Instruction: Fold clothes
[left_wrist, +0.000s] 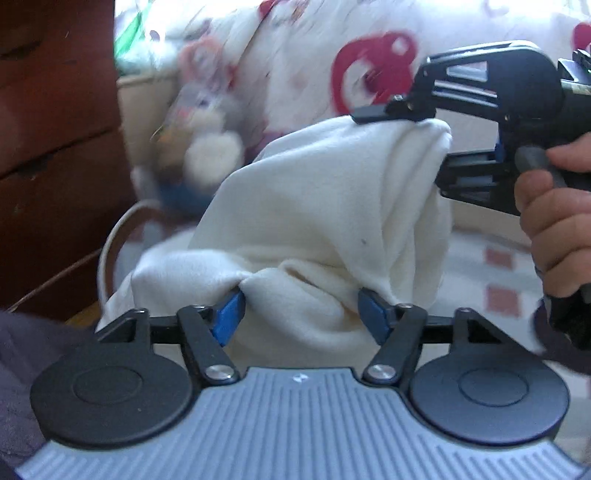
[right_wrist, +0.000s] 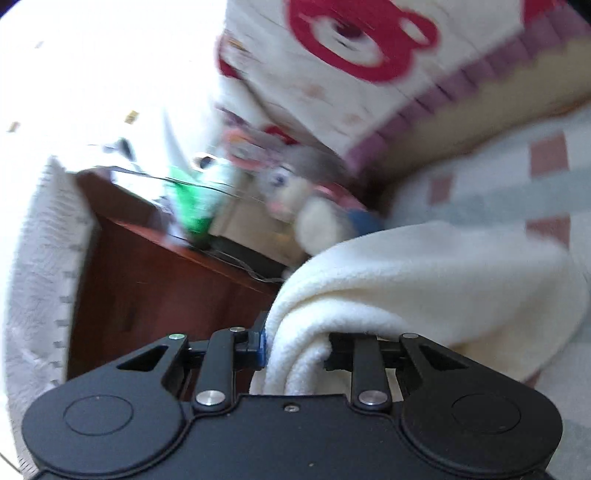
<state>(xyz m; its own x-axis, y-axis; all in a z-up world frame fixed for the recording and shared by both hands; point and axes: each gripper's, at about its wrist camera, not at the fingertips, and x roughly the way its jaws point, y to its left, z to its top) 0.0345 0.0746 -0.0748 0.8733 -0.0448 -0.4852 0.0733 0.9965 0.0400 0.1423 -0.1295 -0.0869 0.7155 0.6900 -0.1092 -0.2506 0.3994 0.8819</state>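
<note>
Cream fleece garment (left_wrist: 325, 206): held clear of the bed (left_wrist: 495, 273), strung between both; left hand-held gripper (left_wrist: 301, 314) pinches a low bunch; right hand-held gripper (left_wrist: 417, 147) clamps the higher edge, up and rightward.

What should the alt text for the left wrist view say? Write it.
A cream fleece garment hangs bunched between two claws: the left claw grips a fold between blue-padded fingers, and the black right claw, held by a hand, lifts another part higher. Behind are a blurred stuffed toy and red-printed white bedding.
</note>
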